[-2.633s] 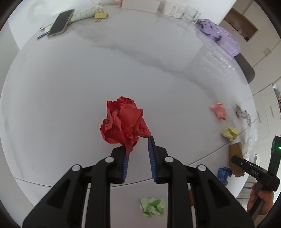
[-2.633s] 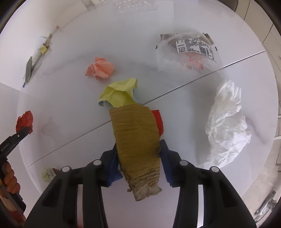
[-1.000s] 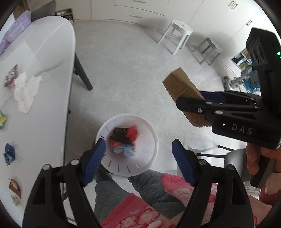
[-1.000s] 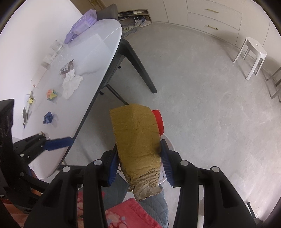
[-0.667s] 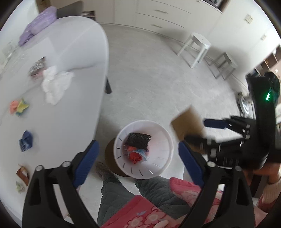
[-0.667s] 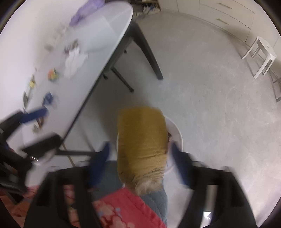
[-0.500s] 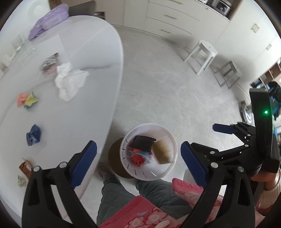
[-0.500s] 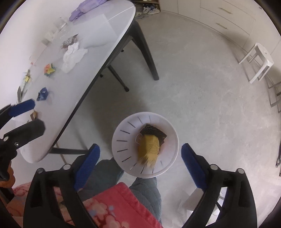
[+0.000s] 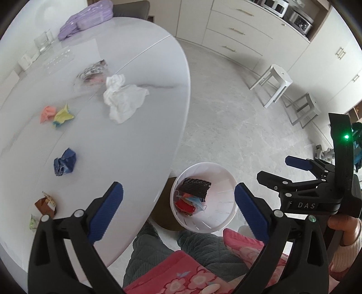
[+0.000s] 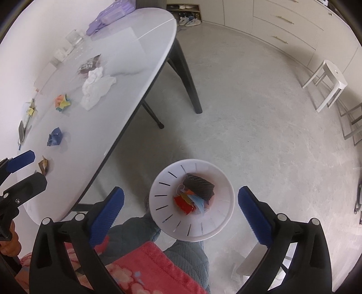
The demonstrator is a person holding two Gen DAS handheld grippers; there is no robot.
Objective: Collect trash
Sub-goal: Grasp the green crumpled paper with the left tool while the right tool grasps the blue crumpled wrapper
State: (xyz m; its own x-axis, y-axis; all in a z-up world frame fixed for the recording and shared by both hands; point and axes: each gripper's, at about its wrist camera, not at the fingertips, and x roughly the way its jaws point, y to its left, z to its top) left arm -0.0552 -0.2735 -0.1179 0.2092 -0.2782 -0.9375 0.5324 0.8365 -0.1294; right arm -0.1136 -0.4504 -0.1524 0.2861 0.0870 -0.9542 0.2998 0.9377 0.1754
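A white waste bin point(image 9: 222, 224) stands on the floor beside the table and holds red, blue and dark trash; it also shows in the right wrist view point(image 10: 217, 228). My left gripper point(image 9: 178, 208) is open and empty above the table edge and bin. My right gripper point(image 10: 181, 209) is open and empty above the bin. On the white table point(image 9: 140, 135) lie a white tissue point(image 9: 123, 99), pink and yellow paper balls point(image 9: 56, 114), a blue wad point(image 9: 65, 161), a brown scrap point(image 9: 46, 203), a green scrap point(image 9: 32, 222) and a plastic wrapper point(image 9: 92, 73).
A purple pack point(image 9: 86, 19) and glasses point(image 9: 44, 40) sit at the table's far end. White stools point(image 9: 275, 83) stand by the cabinets. The person's knees point(image 10: 158, 260) are below the grippers. The right gripper also shows in the left wrist view point(image 9: 282, 169).
The red paper and the brown cardboard were carried from the table and dropped into the bin. Both grippers opened and now hang empty; the left view has swung back toward the table.
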